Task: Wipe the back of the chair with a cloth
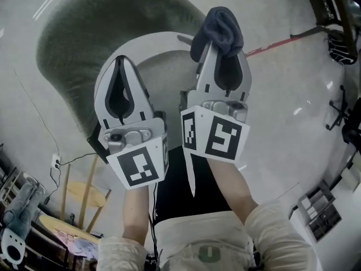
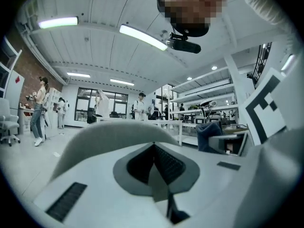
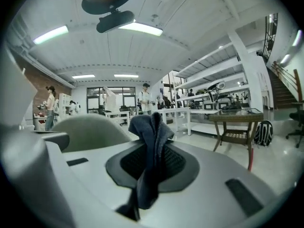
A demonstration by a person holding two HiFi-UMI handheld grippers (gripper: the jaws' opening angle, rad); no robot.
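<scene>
Two hand-held grippers raised before a chair, cloth in the right one.

Head view: the left hand-held gripper is holding its jaws together on nothing. The right hand-held gripper is clamping a dark cloth, which is showing over the pale rim of the chair; contact cannot be told. Bare floor is lying open rightward, with a red rod crossing it.
Left gripper view: the jaws are meeting empty, with the chair back curving just beyond.
Right gripper view: the cloth is hanging pinched between the jaws. A table and a backpack are standing well apart at right.
</scene>
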